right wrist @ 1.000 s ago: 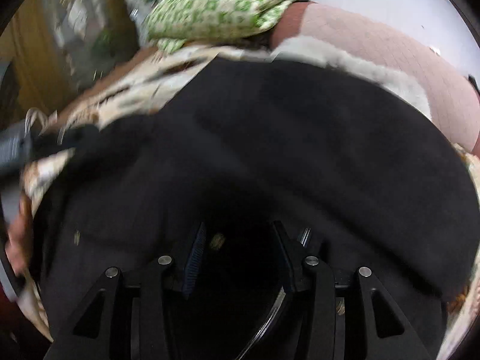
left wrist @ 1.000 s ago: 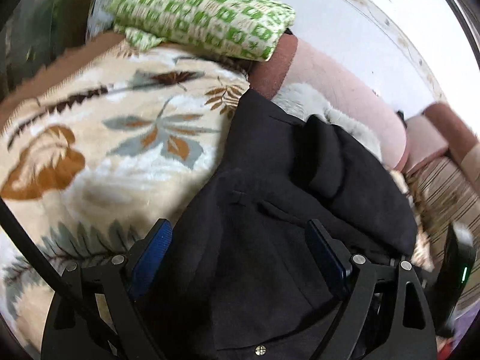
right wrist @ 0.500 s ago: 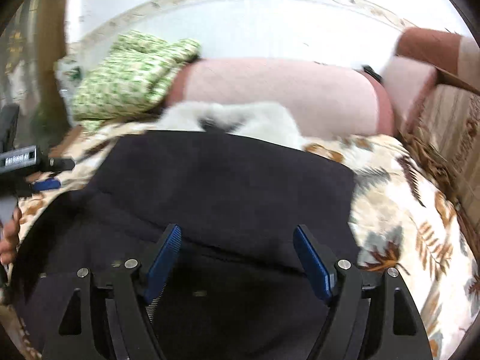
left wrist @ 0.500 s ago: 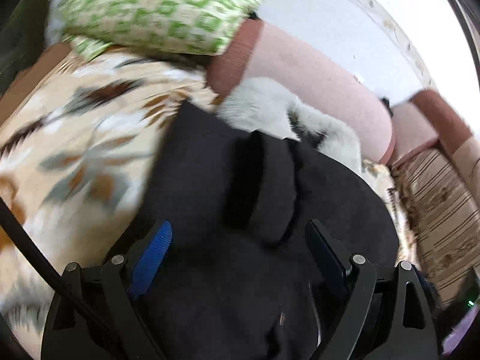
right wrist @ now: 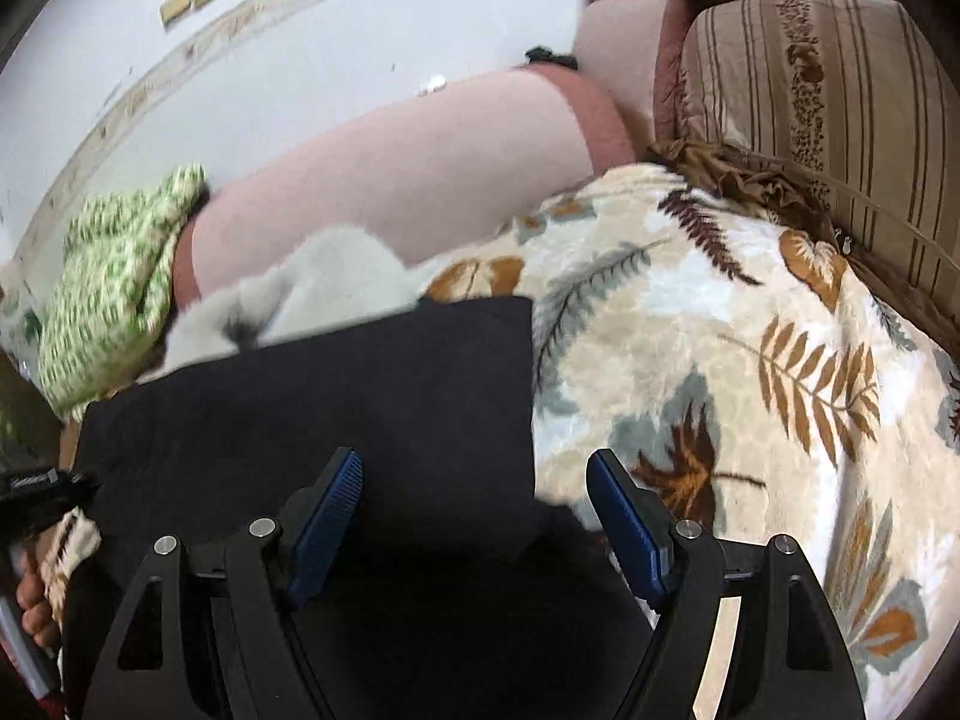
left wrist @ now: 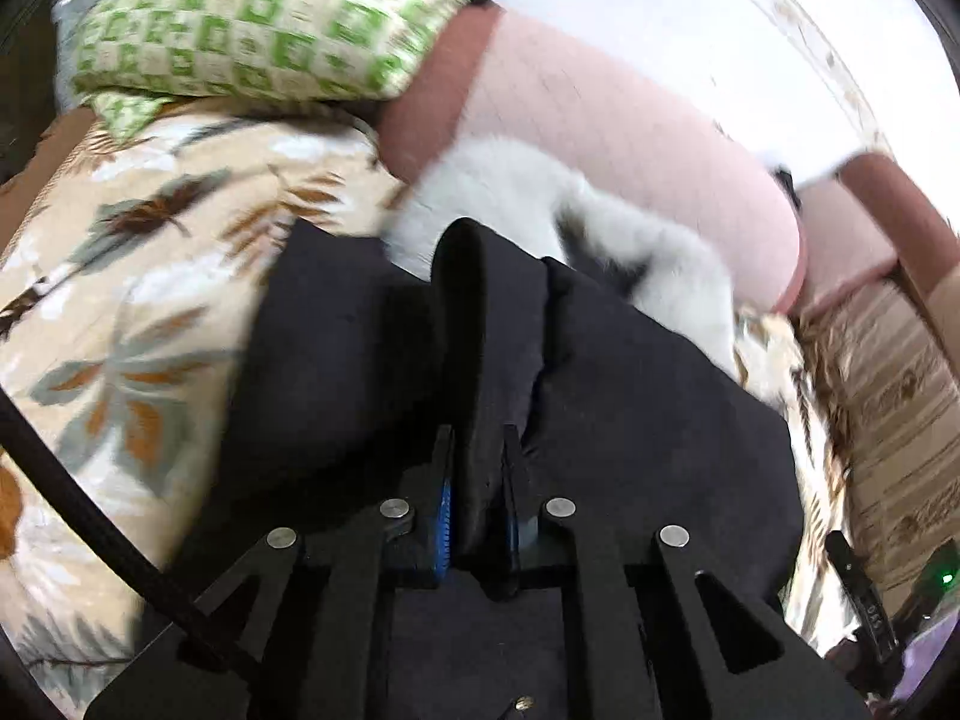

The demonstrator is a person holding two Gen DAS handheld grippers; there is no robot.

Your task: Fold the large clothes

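Mid-fold: black coat [left wrist: 648, 420] spread on leaf-print blanket [right wrist: 750, 360]. Left gripper [left wrist: 477, 498] clenched on a raised coat ridge; right gripper [right wrist: 474, 516] released above coat's edge. Next: carrying ridge across, likely.

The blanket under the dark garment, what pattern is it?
Cream blanket with brown and grey leaves, clearest in the right wrist view.

The black garment [left wrist: 630, 420] is a matt, dense cloth with a slightly napped face, and it lies on a plush, velvety blanket [right wrist: 750, 360] printed with leaves. Behind it, the white fur trim [left wrist: 498, 192] looks long and fluffy, the pink bolster [left wrist: 630, 138] is a smooth quilted fabric, and the green checked pillow [left wrist: 270, 18] is a flat woven cotton. The left hand-held gripper [left wrist: 477, 510] is matt black plastic with shiny metal pins and ribbed blue rubber pads [right wrist: 627, 531].
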